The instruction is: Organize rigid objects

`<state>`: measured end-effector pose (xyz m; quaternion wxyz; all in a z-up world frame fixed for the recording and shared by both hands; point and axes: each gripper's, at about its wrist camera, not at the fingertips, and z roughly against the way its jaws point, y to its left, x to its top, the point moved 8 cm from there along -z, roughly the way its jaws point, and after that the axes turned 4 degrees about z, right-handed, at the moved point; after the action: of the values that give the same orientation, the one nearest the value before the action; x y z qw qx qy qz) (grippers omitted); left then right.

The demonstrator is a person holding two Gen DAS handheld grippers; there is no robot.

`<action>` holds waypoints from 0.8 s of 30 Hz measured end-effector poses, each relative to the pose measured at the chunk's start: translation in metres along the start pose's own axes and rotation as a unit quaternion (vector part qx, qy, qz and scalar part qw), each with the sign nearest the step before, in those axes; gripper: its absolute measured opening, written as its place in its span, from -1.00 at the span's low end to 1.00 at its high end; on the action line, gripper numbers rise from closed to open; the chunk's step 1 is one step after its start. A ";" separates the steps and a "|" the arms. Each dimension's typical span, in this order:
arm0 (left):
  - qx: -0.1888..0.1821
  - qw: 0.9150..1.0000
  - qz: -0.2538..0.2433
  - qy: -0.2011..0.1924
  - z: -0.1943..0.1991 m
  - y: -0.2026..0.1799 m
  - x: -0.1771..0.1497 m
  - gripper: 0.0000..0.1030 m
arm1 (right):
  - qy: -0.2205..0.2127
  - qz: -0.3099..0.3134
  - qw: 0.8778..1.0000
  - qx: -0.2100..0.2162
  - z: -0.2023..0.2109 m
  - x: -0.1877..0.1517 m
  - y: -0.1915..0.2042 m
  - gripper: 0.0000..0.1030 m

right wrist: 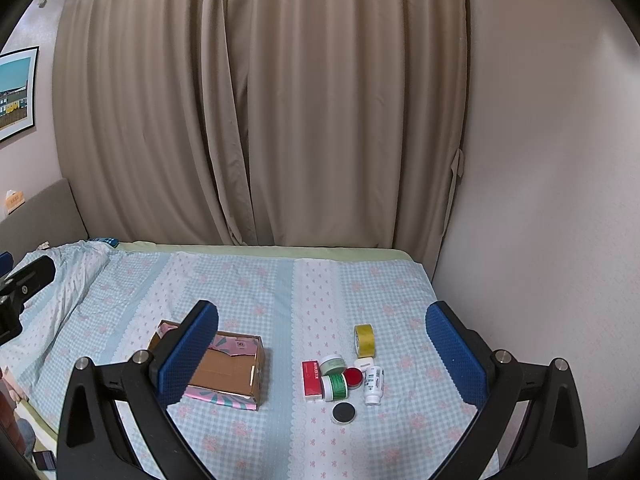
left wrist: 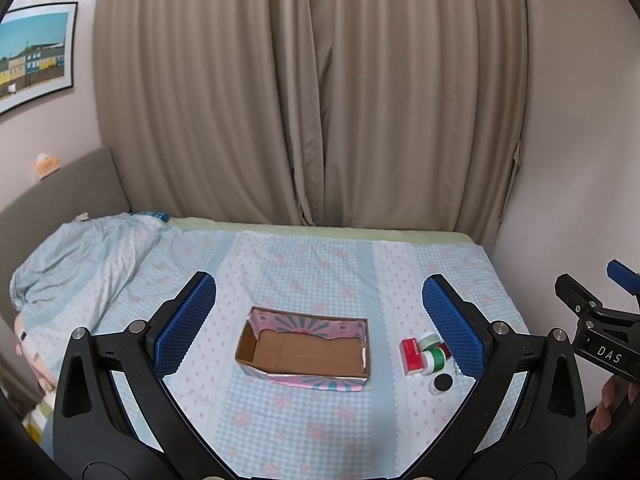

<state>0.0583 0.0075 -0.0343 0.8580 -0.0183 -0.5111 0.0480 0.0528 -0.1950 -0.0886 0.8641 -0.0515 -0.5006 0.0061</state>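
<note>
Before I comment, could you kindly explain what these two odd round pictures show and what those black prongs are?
Each picture comes from a fisheye camera on a hand-held gripper, looking along its two blue-padded fingers. The left gripper and right gripper are both open and hold nothing. They hover over a bed. On it lie an empty box and, beside it, a cluster: red carton, small jars, white bottle and yellow tape.

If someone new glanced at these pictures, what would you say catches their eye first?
Probably the open cardboard box, empty, in the middle of the checked bedspread. Next, the huddle of small items to its right: a red carton, green-labelled jars, a white bottle and a yellow tape roll. Both hand-held grippers, left and right, hover open above them.
</note>
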 end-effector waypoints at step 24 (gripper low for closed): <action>-0.014 0.999 0.000 0.037 -0.029 -0.012 -0.010 0.99 | 0.016 -0.013 1.000 -0.018 0.008 -0.002 -0.017 1.00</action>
<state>0.0798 -0.0054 -0.0559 0.8758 -0.0322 -0.4799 0.0396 0.0445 -0.2111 -0.0847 0.8711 -0.0607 -0.4871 -0.0147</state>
